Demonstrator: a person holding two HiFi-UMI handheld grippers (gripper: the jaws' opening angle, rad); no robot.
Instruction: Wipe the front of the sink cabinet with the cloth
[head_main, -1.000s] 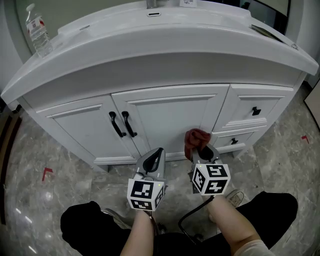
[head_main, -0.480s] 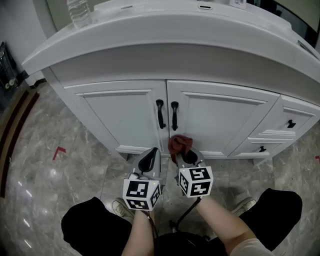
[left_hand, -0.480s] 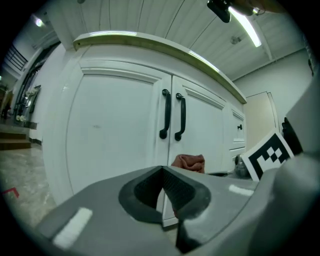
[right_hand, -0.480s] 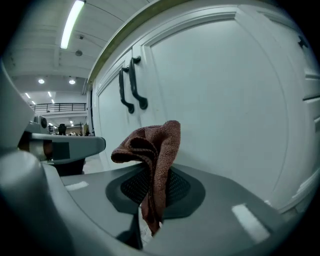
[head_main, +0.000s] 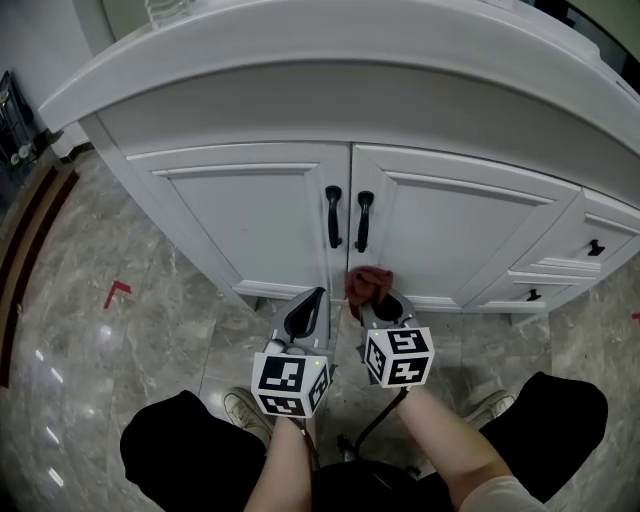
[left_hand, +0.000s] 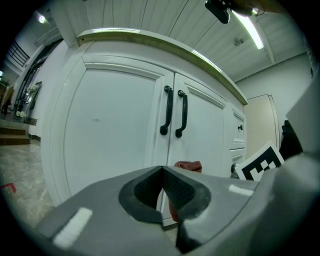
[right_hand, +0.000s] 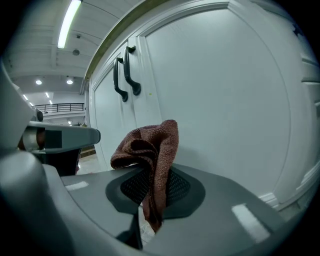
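The white sink cabinet (head_main: 250, 215) fills the head view, its two doors meeting at a pair of black handles (head_main: 347, 217). My right gripper (head_main: 378, 304) is shut on a bunched reddish-brown cloth (head_main: 367, 284), which sits at the bottom of the right door (right_hand: 225, 100) near the door seam. In the right gripper view the cloth (right_hand: 150, 147) rises from between the jaws, close to the door. My left gripper (head_main: 307, 312) is shut and holds nothing, just left of the right one and short of the cabinet. The left gripper view shows both doors (left_hand: 115, 130) and the cloth (left_hand: 188, 166).
Two small drawers with black knobs (head_main: 594, 247) sit at the cabinet's right. The curved white countertop (head_main: 330, 60) overhangs the doors. Grey marble floor (head_main: 130, 340) with a red tape mark (head_main: 116, 291) lies to the left. My legs and a shoe (head_main: 243, 408) are below the grippers.
The view has shifted left along the cabinet over the last second, from the drawers to the door seam. The right gripper carried the cloth with it, and both grippers kept their states.
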